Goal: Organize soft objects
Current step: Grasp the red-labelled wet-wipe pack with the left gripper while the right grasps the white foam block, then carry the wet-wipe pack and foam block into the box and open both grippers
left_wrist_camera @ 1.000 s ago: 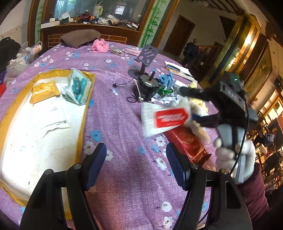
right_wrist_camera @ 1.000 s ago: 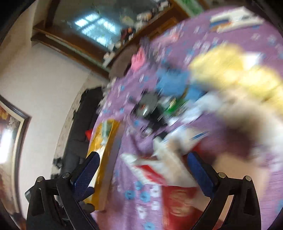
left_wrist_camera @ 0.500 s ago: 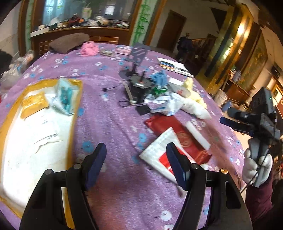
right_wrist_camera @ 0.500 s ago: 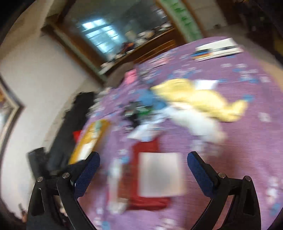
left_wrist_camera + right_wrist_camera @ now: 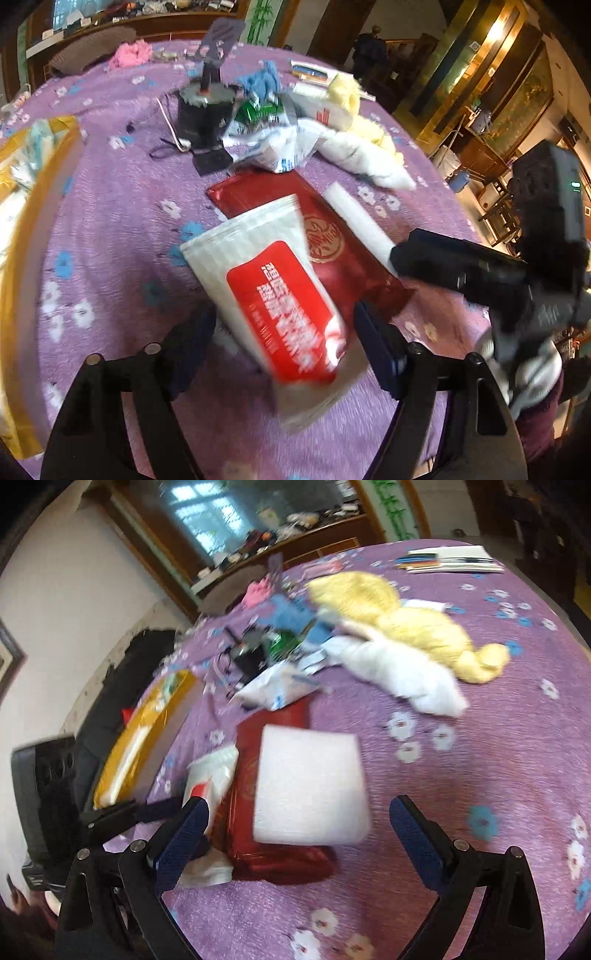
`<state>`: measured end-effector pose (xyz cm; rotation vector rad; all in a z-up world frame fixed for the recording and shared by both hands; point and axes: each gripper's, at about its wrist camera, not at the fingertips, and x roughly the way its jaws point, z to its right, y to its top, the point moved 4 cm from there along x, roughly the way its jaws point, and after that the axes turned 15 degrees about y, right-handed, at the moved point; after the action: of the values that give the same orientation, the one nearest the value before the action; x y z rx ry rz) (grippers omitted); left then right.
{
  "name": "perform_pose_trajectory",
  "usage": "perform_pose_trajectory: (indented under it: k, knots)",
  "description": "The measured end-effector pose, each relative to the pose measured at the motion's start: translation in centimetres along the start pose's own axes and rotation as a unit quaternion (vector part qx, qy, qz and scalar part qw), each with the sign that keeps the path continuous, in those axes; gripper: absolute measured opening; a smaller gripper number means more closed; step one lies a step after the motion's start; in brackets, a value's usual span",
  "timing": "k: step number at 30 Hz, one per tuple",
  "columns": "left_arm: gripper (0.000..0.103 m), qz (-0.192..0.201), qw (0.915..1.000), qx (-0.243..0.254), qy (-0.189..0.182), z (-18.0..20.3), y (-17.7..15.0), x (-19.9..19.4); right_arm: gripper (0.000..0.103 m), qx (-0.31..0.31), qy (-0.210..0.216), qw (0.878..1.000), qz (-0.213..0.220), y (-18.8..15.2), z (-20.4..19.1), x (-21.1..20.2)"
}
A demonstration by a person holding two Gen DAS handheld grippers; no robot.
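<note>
The left claw point(image 5: 284, 343) was apart, its jaws just having opened wider, straddling the white pouch with a red label point(image 5: 273, 302) without pressing it. This pouch lay on the purple table point(image 5: 122, 221), partly over a red packet point(image 5: 332, 236), probably as the next soft thing to collect. The right claw point(image 5: 299, 830) was apart too, empty, above a white foam pad point(image 5: 310, 786) resting on that packet.

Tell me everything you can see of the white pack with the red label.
The white pack is a soft, crinkly plastic pouch with a red label bearing white characters. It lies flat and skewed on the purple tablecloth, its far end overlapping the red packet. It sits between the open left gripper's fingers; contact with the pads cannot be judged through the blur.
</note>
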<state>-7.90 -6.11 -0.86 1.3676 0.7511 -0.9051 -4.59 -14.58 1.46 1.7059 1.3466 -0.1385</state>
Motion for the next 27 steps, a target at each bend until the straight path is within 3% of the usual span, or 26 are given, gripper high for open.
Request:
perform_pose_trajectory:
  k: [1,2,6,7,8,10,14,15,16,17,24,27]
  knots:
    - [0.079,-0.011,0.9999,-0.002,-0.004,0.1,-0.1,0.7,0.1,-0.006,-0.011,1.0,-0.006,0.0,-0.2,0.7]
    - [0.082,0.009,1.0,0.0,0.0,0.3,0.0,0.4,0.1,-0.011,-0.021,1.0,-0.009,0.1,-0.3,1.2]
    - [0.081,0.009,0.9999,0.008,-0.009,0.7,-0.1,0.4,0.098,-0.019,-0.046,0.999,-0.018,0.7,-0.5,2.3]
    - [0.077,0.006,0.9999,0.007,-0.01,0.5,-0.1,0.5,0.097,-0.016,-0.048,0.999,-0.018,0.8,-0.3,2.5]
    - [0.065,0.009,0.9999,0.005,-0.006,0.2,-0.1,0.5,0.097,-0.016,-0.05,0.998,-0.02,0.7,-0.3,2.5]
    - [0.051,0.01,0.9999,0.001,-0.006,-0.3,0.1,0.4,0.096,-0.013,-0.055,0.998,-0.022,0.7,-0.2,2.8]
    - [0.044,0.01,0.9996,-0.014,-0.021,-1.2,0.0,0.1,0.095,-0.018,-0.065,0.998,-0.02,0.7,-0.2,3.1]
    - [0.043,0.011,0.9996,-0.015,-0.021,-1.4,-0.1,-0.1,0.087,-0.02,-0.07,0.997,-0.019,0.7,-0.3,3.1]
    - [0.043,0.012,0.9995,-0.016,-0.023,-1.5,-0.2,-0.4,0.072,-0.021,-0.074,0.997,-0.022,0.7,-0.2,3.1]
    - [0.043,0.014,0.9995,-0.016,-0.024,-1.6,-0.3,-0.6,0.062,-0.017,-0.071,0.997,-0.024,0.7,-0.1,3.1]
    - [0.043,0.048,0.9983,-0.02,-0.028,-2.5,-0.4,-3.3,0.059,0.016,-0.066,0.996,0.052,0.4,0.6,-1.3]
    - [0.043,0.065,0.997,-0.028,-0.031,-3.5,-0.5,-4.9,0.059,0.012,-0.064,0.996,0.066,0.3,-0.1,-2.9]
